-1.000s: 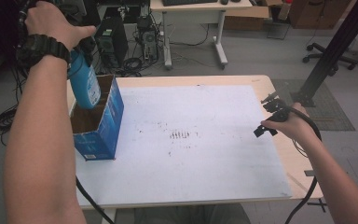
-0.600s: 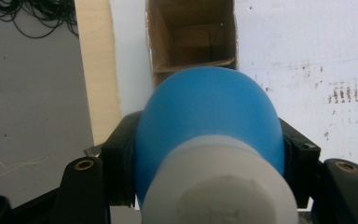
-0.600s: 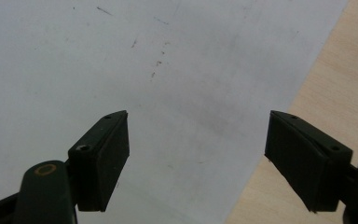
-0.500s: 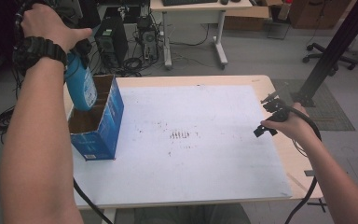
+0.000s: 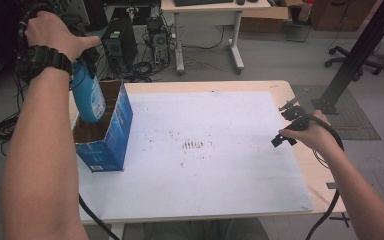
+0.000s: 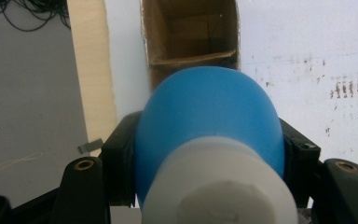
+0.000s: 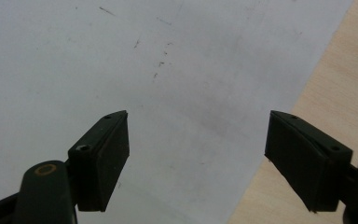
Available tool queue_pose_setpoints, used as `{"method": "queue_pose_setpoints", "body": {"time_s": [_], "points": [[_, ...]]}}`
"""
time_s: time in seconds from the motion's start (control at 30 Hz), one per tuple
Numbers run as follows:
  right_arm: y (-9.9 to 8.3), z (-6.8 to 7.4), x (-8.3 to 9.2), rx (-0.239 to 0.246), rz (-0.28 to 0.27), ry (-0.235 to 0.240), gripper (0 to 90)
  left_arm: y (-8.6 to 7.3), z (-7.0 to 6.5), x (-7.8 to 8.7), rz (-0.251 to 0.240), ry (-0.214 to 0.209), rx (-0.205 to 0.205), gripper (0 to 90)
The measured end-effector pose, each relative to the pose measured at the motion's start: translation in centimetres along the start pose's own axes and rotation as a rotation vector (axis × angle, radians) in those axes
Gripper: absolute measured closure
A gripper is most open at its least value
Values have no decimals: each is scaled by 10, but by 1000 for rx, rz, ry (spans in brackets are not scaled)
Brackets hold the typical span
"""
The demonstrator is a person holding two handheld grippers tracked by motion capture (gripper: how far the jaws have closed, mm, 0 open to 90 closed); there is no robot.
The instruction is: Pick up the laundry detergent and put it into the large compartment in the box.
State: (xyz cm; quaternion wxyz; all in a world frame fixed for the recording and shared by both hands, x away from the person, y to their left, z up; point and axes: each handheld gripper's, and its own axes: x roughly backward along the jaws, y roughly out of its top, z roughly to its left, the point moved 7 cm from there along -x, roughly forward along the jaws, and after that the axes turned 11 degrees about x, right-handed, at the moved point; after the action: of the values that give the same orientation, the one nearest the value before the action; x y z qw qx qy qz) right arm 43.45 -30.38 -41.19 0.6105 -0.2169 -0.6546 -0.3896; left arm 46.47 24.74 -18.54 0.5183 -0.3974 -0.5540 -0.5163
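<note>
The left gripper (image 6: pixel 205 154) is clamped on a blue bottle (image 5: pixel 88 96) with a white cap (image 6: pixel 214 186), one black jaw pressing each flank of the bottle's body. The left hand (image 5: pixel 55 32) holds it up over the table's far left corner, and the bottle hangs cap-up and slightly tilted, its lower end inside the open top of a blue cardboard box (image 5: pixel 107 135). In the left gripper view the box's brown inside shows a cardboard divider beyond the bottle's rounded shoulder. The box stands on the white sheet (image 5: pixel 205 150) that covers the table (image 5: pixel 300 160), close to the left edge. Well apart, at the right edge, the right hand (image 5: pixel 312 132) keeps the right gripper (image 7: pixel 198 158) low over the sheet's border, its jaws spread wide with nothing between them, bare wood just to one side.
</note>
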Motion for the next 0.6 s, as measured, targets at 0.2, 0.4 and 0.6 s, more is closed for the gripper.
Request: {"method": "queue_pose_setpoints", "body": {"time_s": [0.2, 0.4, 0.6], "points": [[-1, 0, -1, -3, 0, 0, 217, -2, 3, -11, 13, -2, 6, 375], [-1, 0, 0, -3, 1, 2, 217, -5, 7, -21, 23, -8, 18, 375], [-1, 0, 0, -1, 1, 1, 217, -7, 8, -29, 35, 1, 17, 375]]}}
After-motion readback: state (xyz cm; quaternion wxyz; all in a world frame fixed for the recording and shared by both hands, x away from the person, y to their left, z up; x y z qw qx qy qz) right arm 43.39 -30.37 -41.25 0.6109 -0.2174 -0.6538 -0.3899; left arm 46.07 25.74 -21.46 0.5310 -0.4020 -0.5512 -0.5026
